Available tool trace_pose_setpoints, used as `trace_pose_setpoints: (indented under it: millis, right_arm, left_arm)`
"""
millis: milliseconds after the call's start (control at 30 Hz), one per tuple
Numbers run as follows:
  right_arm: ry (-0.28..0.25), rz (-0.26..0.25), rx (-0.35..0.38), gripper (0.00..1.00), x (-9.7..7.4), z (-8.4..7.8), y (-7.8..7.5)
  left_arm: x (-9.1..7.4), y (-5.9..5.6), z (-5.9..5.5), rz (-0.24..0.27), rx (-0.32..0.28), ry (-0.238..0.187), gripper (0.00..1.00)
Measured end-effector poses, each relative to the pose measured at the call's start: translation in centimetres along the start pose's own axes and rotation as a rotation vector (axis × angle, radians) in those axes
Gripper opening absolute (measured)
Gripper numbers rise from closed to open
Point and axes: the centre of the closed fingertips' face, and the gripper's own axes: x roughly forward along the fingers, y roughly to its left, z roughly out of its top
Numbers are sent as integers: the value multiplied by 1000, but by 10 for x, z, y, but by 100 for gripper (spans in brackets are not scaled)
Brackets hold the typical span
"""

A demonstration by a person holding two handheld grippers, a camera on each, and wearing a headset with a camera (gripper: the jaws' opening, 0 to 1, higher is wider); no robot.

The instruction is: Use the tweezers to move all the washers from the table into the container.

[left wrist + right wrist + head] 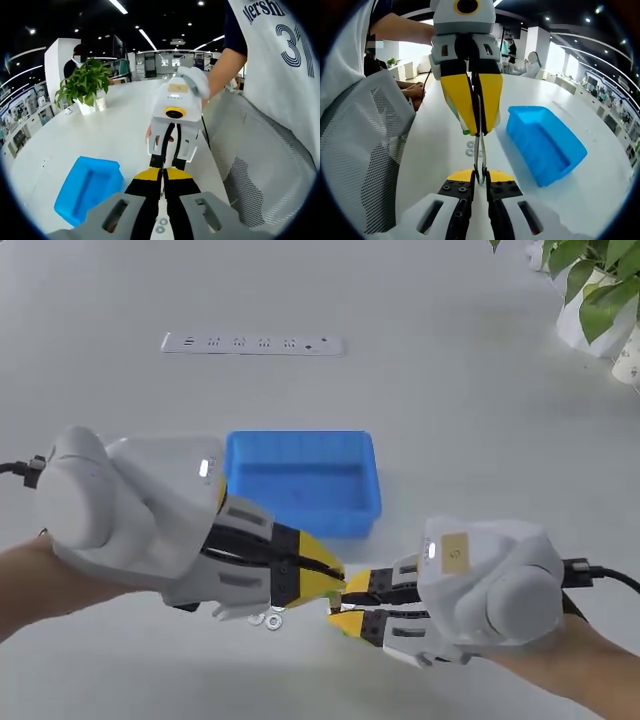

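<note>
On the left of the head view, the left tool [335,580] reaches rightward over the white bench [450,390], low at the near edge. Its yellow-tipped jaws are clamped on the tweezers [480,155]. The right gripper view shows this head-on, with the slim metal arms coming out from between the left tool's pads and running down toward the camera.

A white power strip [252,344] lies flat at the far side of the bench, well apart from the work. Just below the left tool's jaws, two washers [266,619] lie on the bench, touching or nearly so. They lie outside the container and near its front wall.

The blue container [300,515], a shallow rectangular tray, sits behind both tools at the middle of the bench. From here I cannot tell whether it holds anything.

To the right, the right tool [338,608] points left, tip to tip with the left one. Its jaws are drawn together on the near end of the tweezers.

A leafy potted plant [600,280] stands at the far right corner.
</note>
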Motion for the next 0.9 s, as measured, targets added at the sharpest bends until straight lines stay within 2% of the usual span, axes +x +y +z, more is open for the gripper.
trace_pose_setpoints:
  millis: [133, 433, 900]
  right_arm:
    - [-12, -2, -9, 10, -3, 9, -1]
    - [-47, -25, -47, 10, -8, 35, -11]
    - [-85, -82, -110, 10, -17, 75, -41]
  left_arm:
    - [-7, 1, 4, 16, 8, -4, 6]
    - [-25, 10, 23, 38, 45, -11, 6]
    - [-49, 34, 51, 73, 135, -13, 6]
